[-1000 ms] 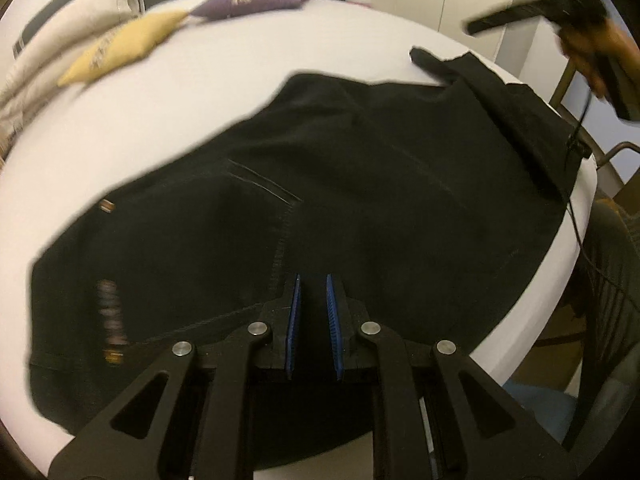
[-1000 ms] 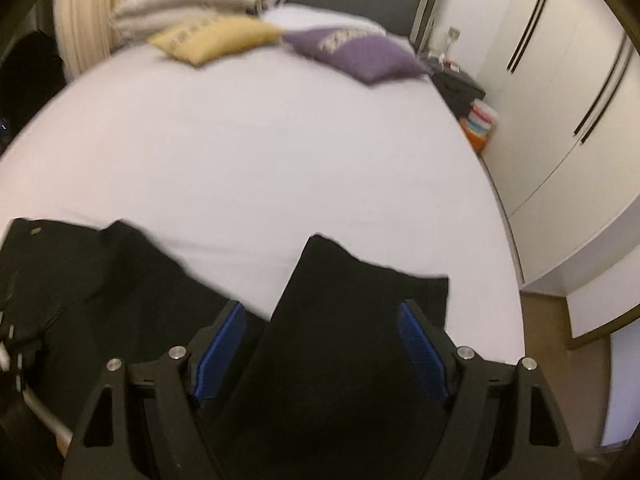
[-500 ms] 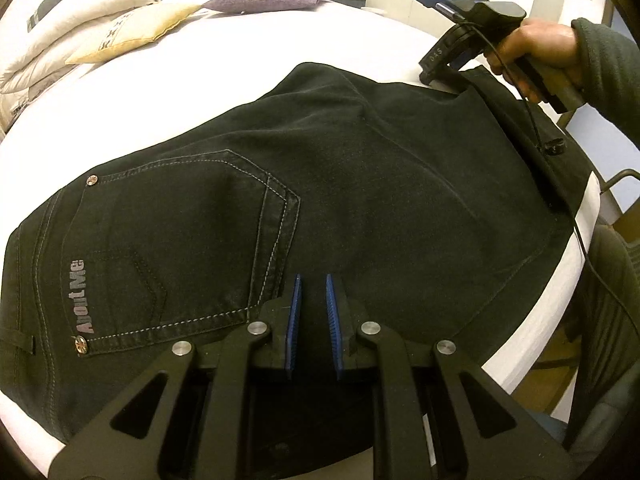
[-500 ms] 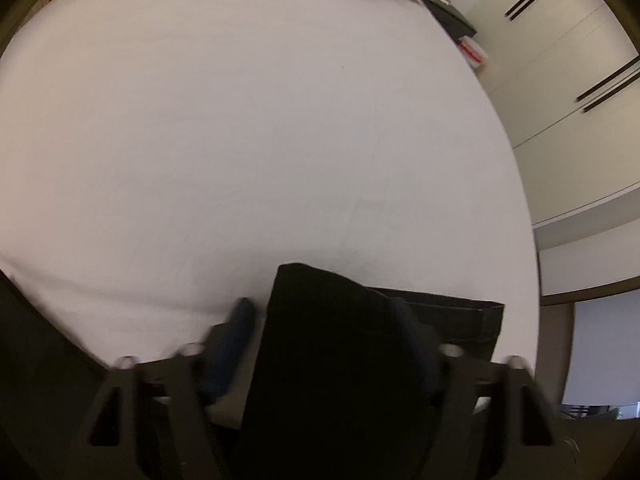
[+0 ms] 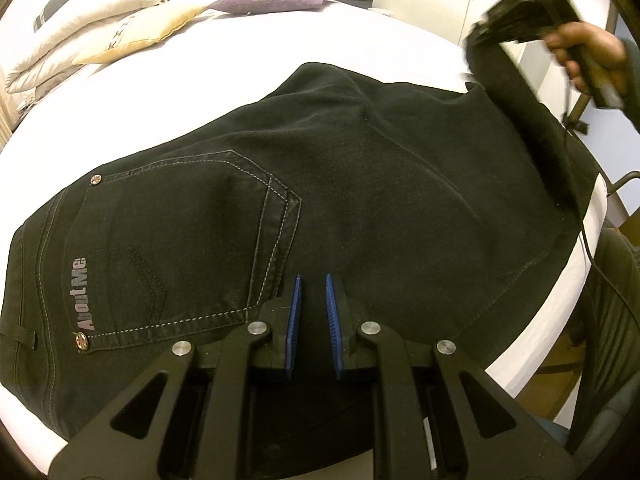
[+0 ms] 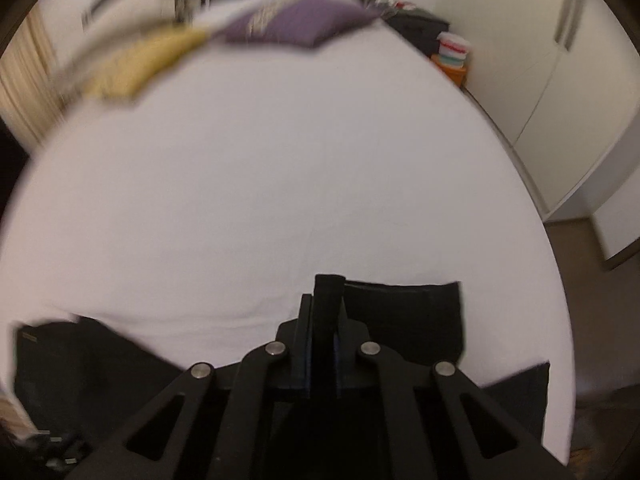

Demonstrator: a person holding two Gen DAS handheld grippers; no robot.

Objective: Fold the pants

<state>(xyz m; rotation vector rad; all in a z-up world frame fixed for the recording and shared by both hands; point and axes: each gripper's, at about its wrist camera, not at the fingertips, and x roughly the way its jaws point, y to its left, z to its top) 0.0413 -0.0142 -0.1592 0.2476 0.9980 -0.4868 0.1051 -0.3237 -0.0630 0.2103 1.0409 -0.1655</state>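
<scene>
Both ends pinched, fold about to begin

The black pants (image 5: pixel 360 184) are lying across the bed (image 6: pixel 280 184); the left hand-held gripper (image 5: pixel 311 312) is clamping the seat, the right hand-held gripper (image 6: pixel 322 344) has just been closing on the leg hem — carrying it over low and taut should be keeping the crease straight.

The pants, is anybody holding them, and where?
Yes. The right gripper has just closed on a bunched fold of the black pants at a leg end. The left gripper pinches their near edge beside the back pocket.
</scene>
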